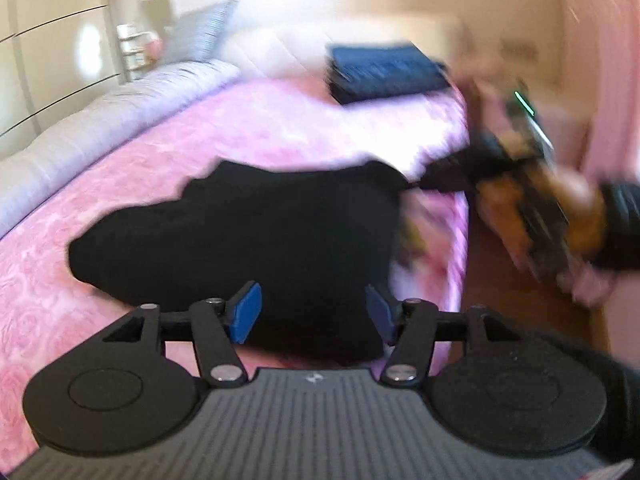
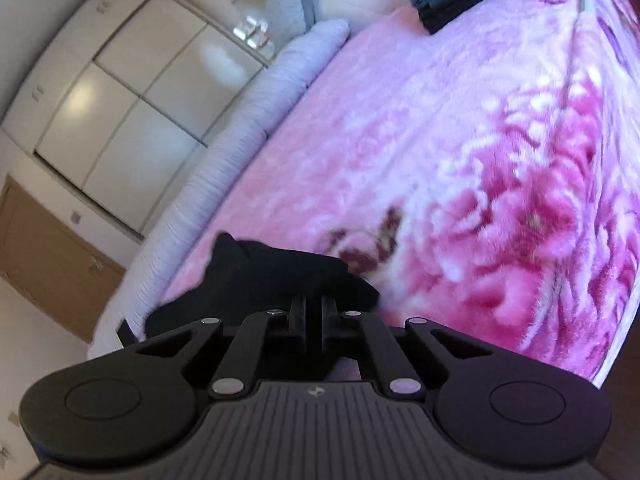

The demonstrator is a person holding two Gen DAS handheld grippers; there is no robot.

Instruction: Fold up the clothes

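Wardrobe [image 2: 120, 92] doors, pale and glossy, stand along the left of the room, with a long grey bolster [image 1: 92, 136] running down the bed's left edge. Pink floral blanket [image 1: 248, 128] covers the bed. A black garment [image 1: 240, 232] lies bunched near the bed's near edge, toward its right side. The left gripper [image 1: 314, 314] hovers over the garment's near part, its blue-padded jaws spread wide and holding nothing. At the bed's far right corner sits a stack [image 1: 384, 70] of folded dark blue clothes, well apart from the black garment. The right gripper [image 2: 314, 312], seen blurred in the left camera at the bed's right edge, has its jaws drawn close together on the garment's right corner; in its own camera the black cloth sits between and just beyond the fingers. A gloved hand [image 1: 622, 226] holds this gripper off the bed's right side, above a wooden floor [image 1: 516, 312].
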